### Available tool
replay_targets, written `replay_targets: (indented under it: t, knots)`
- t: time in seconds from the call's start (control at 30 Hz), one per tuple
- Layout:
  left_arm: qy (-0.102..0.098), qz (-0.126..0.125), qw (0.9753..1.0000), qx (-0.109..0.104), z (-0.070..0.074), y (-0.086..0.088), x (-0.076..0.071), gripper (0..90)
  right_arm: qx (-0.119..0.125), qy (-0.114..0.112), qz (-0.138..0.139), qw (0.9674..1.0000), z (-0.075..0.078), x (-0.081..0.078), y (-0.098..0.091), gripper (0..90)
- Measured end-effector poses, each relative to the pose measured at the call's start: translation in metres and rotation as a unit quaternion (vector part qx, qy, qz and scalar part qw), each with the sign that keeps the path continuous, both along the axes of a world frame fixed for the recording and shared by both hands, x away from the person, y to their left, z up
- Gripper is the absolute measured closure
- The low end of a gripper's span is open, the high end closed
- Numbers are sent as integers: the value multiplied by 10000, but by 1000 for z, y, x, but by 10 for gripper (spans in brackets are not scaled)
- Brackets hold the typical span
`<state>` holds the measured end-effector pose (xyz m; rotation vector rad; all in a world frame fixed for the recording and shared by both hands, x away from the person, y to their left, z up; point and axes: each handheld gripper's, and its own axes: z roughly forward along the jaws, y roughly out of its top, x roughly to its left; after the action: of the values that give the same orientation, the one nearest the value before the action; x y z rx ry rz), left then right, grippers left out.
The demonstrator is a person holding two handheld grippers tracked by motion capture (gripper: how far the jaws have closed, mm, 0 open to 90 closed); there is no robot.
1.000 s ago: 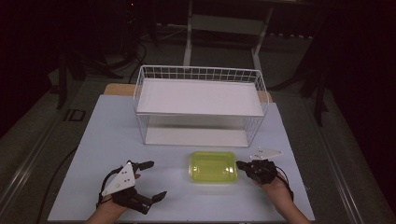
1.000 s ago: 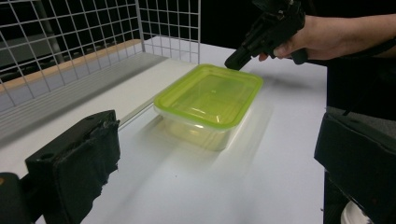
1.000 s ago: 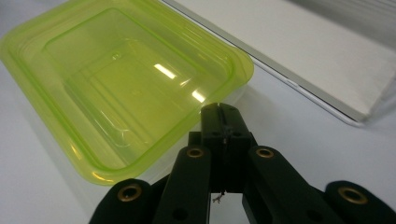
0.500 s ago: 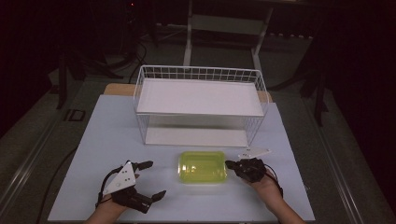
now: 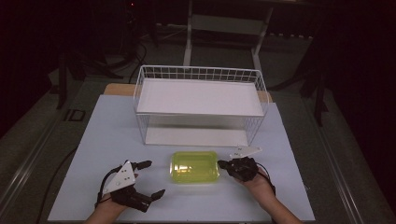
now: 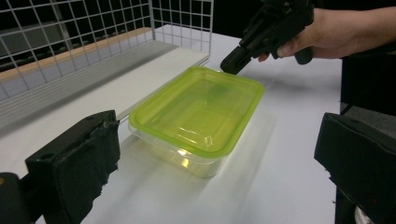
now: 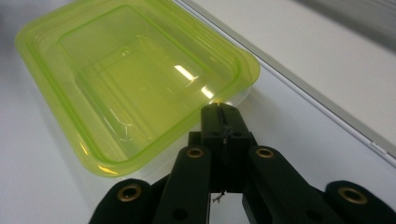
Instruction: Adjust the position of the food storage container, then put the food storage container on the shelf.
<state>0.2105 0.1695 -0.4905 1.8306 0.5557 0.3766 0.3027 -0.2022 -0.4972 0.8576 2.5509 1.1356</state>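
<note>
Here, right tongs (image 7: 219, 109) pressed together against green-lidded container (image 5: 194, 166); left tongs (image 5: 152, 179) spread wide.

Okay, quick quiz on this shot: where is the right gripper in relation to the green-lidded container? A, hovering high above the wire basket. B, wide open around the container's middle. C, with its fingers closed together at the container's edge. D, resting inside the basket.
C: the right gripper has its fingers pressed together right at the rim of the green-lidded container, which sits on the table in front of the wire basket.
</note>
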Motion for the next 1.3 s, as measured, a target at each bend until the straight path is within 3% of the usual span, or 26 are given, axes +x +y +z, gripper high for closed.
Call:
replay_targets:
  t: [0.1, 0.3, 0.4, 0.47, 0.57, 0.63, 0.67, 0.83, 0.93, 0.97, 1.03, 1.13, 1.2, 1.3]
  knots:
    - [46, 49, 10000, 23, 0, 1, 1, 7, -14, -74, 1, 10000, 3, 0, 1, 889]
    - [70, 154, 9998, 87, 1, 2, 2, 7, 170, -194, -5, 9997, 13, -3, -4, 763]
    - [70, 273, 9995, 120, 0, 3, 3, 7, 349, -267, -25, 9990, 20, -7, -7, 615]
    - [86, 246, 9996, 101, 0, 2, 5, 7, 509, -293, -75, 9982, 25, -11, -8, 463]
    - [240, 269, 9993, 75, 1, 0, 7, 7, 710, -284, -250, 9968, 27, -14, -8, 264]
    - [379, 294, 9988, -17, 1, -2, 8, 7, 749, -207, -138, 9969, 27, -14, -8, 132]
    - [425, 309, 9986, -35, 2, -3, 10, 7, 709, -239, -91, 9972, 26, -15, -8, 131]
    - [665, 256, 9975, 6, 4, -8, 16, 7, 602, -621, -358, 9956, 28, -20, -6, 142]
    - [842, 233, 9959, 216, 7, -15, 21, 7, 517, -571, -226, 9968, 31, -21, -6, 184]
    - [869, 248, 9957, 211, 7, -17, 22, 7, 557, -718, -277, 9955, 32, -24, -6, 234]
    - [877, 292, 9955, 192, 8, -19, 24, 7, 624, -864, -106, 9942, 34, -27, -6, 226]
    - [933, 347, 9950, 117, 13, -23, 30, 7, 652, -538, 149, 9963, 36, -24, -7, 207]
    - [939, 344, 9949, 100, 19, -25, 34, 7, 857, -540, 95, 9948, 40, -24, -8, 185]
    - [963, 331, 9948, -10, 26, -27, 40, 7, 922, -573, 56, 9941, 47, -24, -8, 154]
